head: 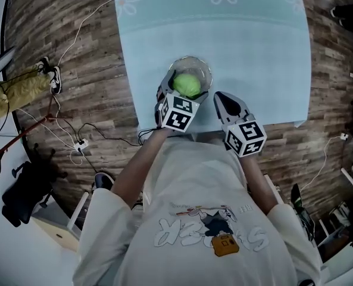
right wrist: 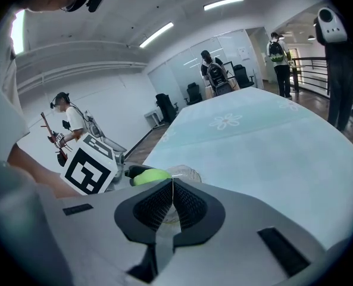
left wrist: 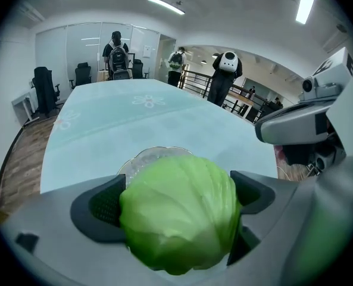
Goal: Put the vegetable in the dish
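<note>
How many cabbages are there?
1. The cabbage is gripped in the left gripper, right over the dish near the table's front edge. No other one shows, and nothing seems to hide one.

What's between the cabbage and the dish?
Nothing visible. The left gripper is shut on the cabbage and holds it right over the glass dish. The right gripper, fingers together and empty, sits off to the side, clear of the path.
</note>
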Tool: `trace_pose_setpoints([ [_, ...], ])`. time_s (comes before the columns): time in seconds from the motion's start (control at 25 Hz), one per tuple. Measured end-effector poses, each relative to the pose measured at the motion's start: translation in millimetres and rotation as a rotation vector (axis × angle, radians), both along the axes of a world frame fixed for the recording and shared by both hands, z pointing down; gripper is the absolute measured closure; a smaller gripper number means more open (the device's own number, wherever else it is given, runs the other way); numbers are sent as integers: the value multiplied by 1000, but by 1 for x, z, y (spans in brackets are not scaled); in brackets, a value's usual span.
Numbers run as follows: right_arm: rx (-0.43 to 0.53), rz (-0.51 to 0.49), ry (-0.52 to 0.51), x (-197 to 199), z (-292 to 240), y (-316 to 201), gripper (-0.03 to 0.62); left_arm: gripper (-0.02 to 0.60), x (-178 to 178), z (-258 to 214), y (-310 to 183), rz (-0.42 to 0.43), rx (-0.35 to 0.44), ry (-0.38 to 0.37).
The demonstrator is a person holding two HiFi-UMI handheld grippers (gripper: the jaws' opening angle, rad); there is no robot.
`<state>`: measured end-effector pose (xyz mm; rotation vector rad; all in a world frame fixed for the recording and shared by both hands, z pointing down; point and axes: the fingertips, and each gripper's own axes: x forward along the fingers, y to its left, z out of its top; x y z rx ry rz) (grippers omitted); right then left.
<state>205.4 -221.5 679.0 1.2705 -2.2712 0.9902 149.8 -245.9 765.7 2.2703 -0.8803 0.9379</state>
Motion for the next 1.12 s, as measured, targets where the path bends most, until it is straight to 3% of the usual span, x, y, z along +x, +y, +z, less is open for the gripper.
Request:
trace_pose_setpoints([
  [0.24,-22,26,8,-4,1,14,571,25,0,19,-3,12,-26,-33],
  [0.6,-21,56,22,11,-1,15,571,26,19,27,-25,79,17,-57],
  [0.88,-16,59,22,17,-3,15,570,25,20,34,-18,180,77,-140],
  [1.12,-6,64,16,17,-4,15,571,25,16,32,-17,175,82,-145],
])
